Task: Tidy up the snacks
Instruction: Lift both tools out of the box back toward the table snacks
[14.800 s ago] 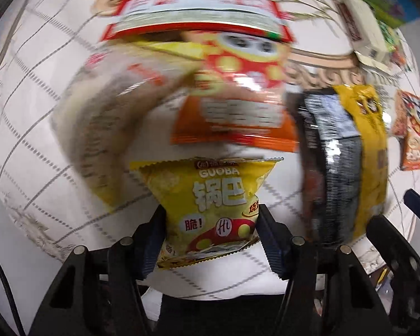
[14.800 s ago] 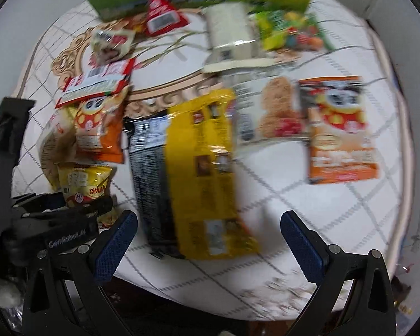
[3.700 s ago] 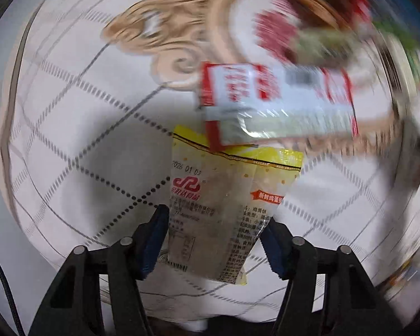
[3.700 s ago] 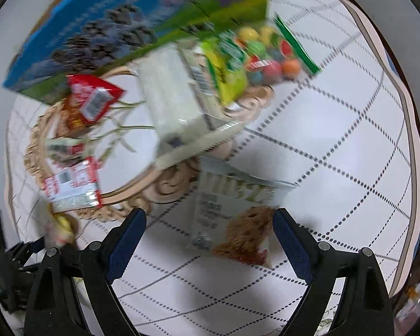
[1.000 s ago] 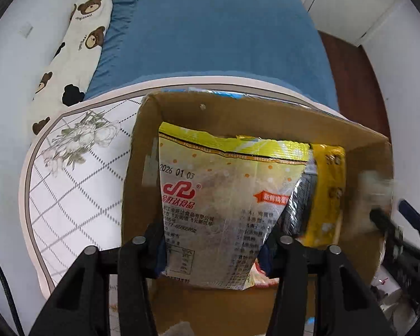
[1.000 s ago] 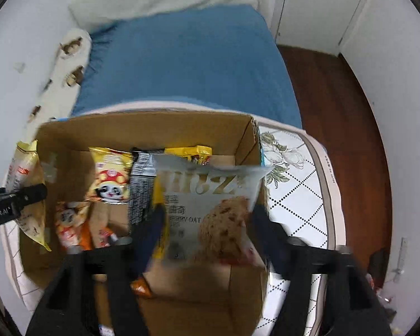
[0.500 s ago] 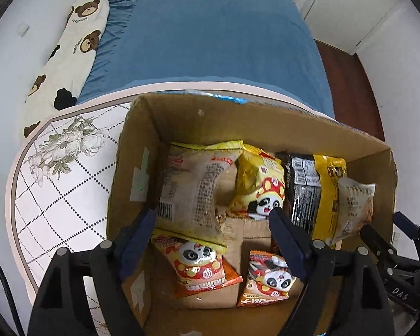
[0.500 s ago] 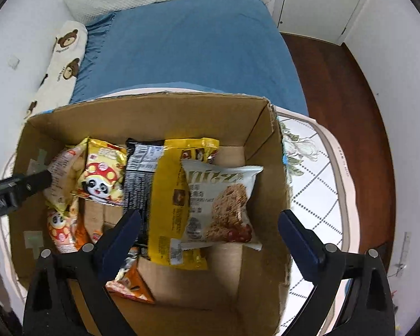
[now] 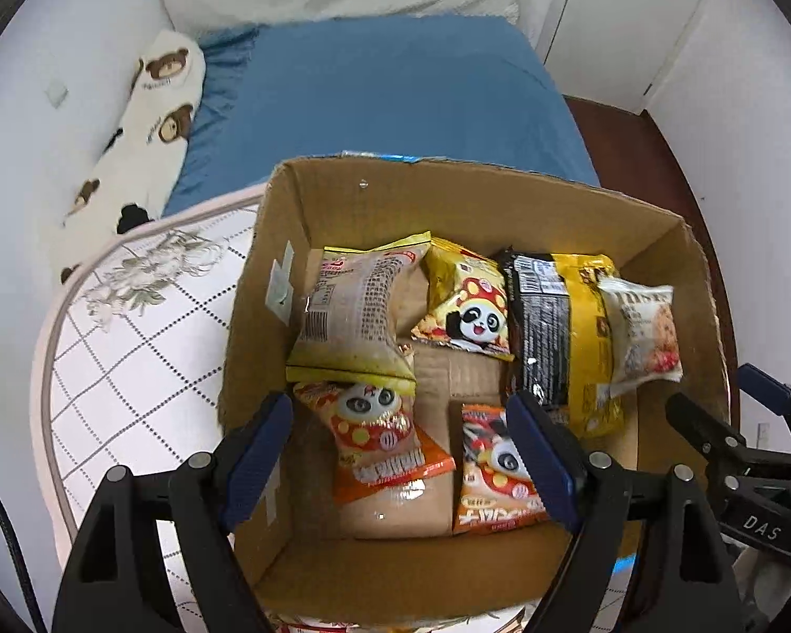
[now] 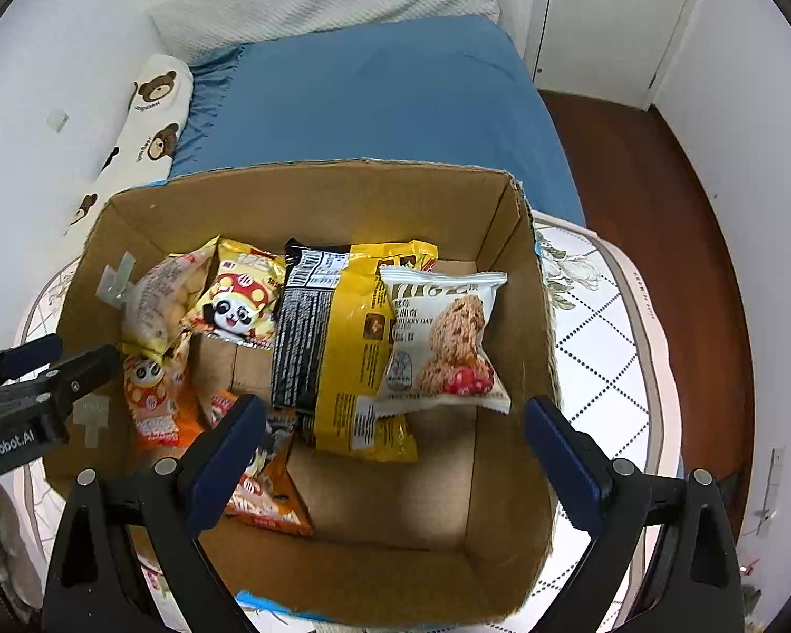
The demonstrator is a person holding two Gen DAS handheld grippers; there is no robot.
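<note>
An open cardboard box point(image 9: 474, 200) point(image 10: 300, 195) holds several snack packets. A clear and yellow egg-roll bag point(image 9: 350, 311) lies at its left. A white oat cookie packet point(image 10: 443, 337) point(image 9: 640, 332) lies at its right on a black and yellow bag point(image 10: 337, 337) point(image 9: 559, 332). Panda packets point(image 9: 466, 308) point(image 9: 379, 432) point(image 9: 495, 469) lie between. My left gripper point(image 9: 401, 453) is open and empty above the box's near left part. My right gripper point(image 10: 395, 453) is open and empty above the box's near right part.
The box stands on a table with a white diamond-pattern cloth point(image 9: 126, 358) point(image 10: 601, 348). Behind it is a bed with a blue sheet point(image 9: 385, 100) and a bear-print pillow point(image 9: 147, 121). Dark wood floor point(image 10: 654, 200) and white doors are at the right.
Both grippers have drawn back and up a little from the box. A second ago each held a packet over the box; both packets now lie inside it.
</note>
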